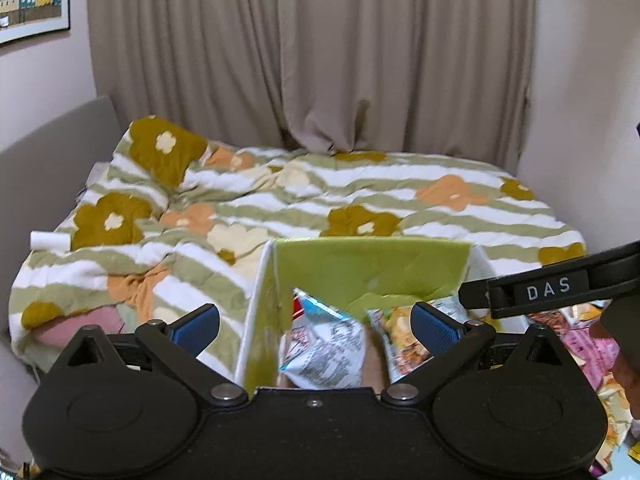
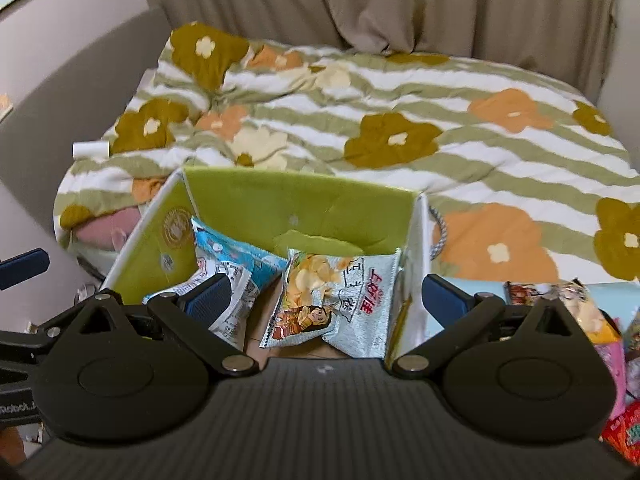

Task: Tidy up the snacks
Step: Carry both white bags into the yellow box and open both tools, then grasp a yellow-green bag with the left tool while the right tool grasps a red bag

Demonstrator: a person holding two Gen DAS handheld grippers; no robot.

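Note:
A green-lined storage box (image 1: 372,268) (image 2: 304,204) stands open in front of the bed. Inside it lie a blue and white snack bag (image 1: 324,344) (image 2: 228,260) on the left and a silver chip bag (image 1: 396,332) (image 2: 336,296) on the right. My left gripper (image 1: 316,328) is open and empty above the box's near left part. My right gripper (image 2: 328,300) is open and empty above the box, over the silver chip bag. Its black body shows at the right of the left wrist view (image 1: 560,284).
Several loose snack packets (image 2: 592,320) (image 1: 584,344) lie to the right of the box. Behind it is a bed with a flowered quilt (image 1: 360,196) (image 2: 400,120), a white roll (image 1: 50,239) (image 2: 91,149) at its left edge, a grey headboard (image 1: 52,152) and curtains (image 1: 320,52).

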